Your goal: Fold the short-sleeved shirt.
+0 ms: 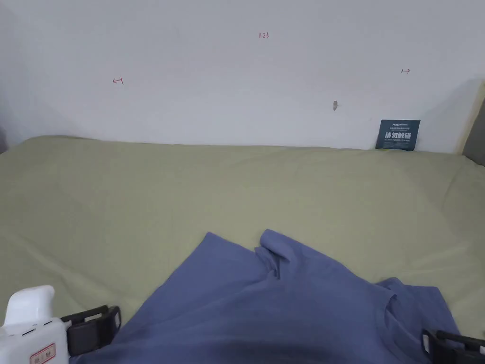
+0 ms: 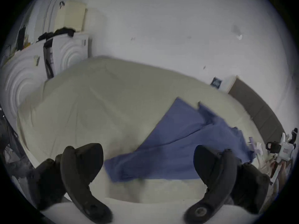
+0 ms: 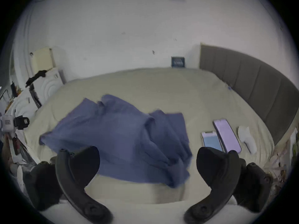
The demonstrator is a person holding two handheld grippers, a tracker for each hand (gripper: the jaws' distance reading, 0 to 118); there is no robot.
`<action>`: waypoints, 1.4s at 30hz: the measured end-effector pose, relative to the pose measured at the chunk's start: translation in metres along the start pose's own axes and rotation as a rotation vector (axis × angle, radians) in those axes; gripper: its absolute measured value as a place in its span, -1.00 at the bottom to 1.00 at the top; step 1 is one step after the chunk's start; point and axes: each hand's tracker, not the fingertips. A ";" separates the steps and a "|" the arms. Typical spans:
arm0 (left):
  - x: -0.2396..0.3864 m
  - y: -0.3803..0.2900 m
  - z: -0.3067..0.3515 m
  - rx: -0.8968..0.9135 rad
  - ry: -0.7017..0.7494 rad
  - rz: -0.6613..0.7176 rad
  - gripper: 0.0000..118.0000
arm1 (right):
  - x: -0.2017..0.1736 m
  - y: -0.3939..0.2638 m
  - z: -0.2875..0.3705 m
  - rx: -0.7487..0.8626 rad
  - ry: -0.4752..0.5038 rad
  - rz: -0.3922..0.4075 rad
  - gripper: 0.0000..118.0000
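Both sets of tongs are spread wide with nothing pinched. The left tongs (image 2: 148, 160) sit just off the blue shirt (image 1: 265, 308) at its left edge, and the right tongs (image 3: 148, 161) are by its collar end. The shirt lies rumpled, not folded yet, on the greenish bed (image 1: 142, 199). Two phones (image 3: 221, 137) lie on the bed to the right of the shirt.

Red handwritten number (image 1: 263, 35) "1.23" stands on the white wall (image 1: 237, 95); the dark sign's (image 1: 398, 135) print is too small to make out.
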 end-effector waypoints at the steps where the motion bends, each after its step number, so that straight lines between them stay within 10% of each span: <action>1: 0.016 0.006 0.010 0.018 -0.060 -0.043 0.93 | -0.019 0.003 0.013 0.046 -0.006 0.026 1.00; 5: 0.045 0.013 0.014 0.137 -0.157 -0.133 0.57 | -0.081 0.021 0.041 0.230 0.029 0.078 0.91; 6: 0.053 0.012 0.016 0.184 -0.162 -0.161 0.04 | -0.093 0.022 0.046 0.269 0.030 0.089 0.65; 7: 0.087 0.013 0.041 0.268 -0.123 -0.220 -0.15 | -0.105 0.025 0.051 0.297 0.019 0.097 0.14; 9: 0.122 0.008 0.059 0.345 -0.036 -0.267 -0.35 | -0.123 0.025 0.058 0.354 0.020 0.093 -0.10; 10: 0.133 0.005 0.062 0.375 0.000 -0.292 -0.94 | -0.130 0.024 0.059 0.365 0.011 0.090 -0.93; 11: 0.120 0.007 0.051 0.354 -0.014 -0.219 -1.00 | -0.134 0.021 0.059 0.426 -0.002 0.091 -0.98; 20: 0.104 0.017 0.056 0.360 0.034 -0.279 -1.00 | -0.150 0.018 0.063 0.402 0.042 0.125 -0.98; 33: -0.075 -0.013 -0.018 -0.152 0.112 0.039 -0.96 | -0.172 -0.013 0.027 0.191 0.082 0.153 -0.98; 34: -0.081 -0.016 -0.024 -0.170 0.121 0.050 -0.66 | -0.172 -0.015 0.023 0.180 0.084 0.147 -0.98; 36: -0.085 -0.019 -0.030 -0.199 0.090 0.036 0.96 | -0.173 -0.022 0.018 0.160 0.081 0.150 -0.98; 42: -0.080 -0.022 -0.072 -0.317 0.085 0.037 0.91 | -0.166 -0.031 -0.001 0.097 0.066 0.146 -0.98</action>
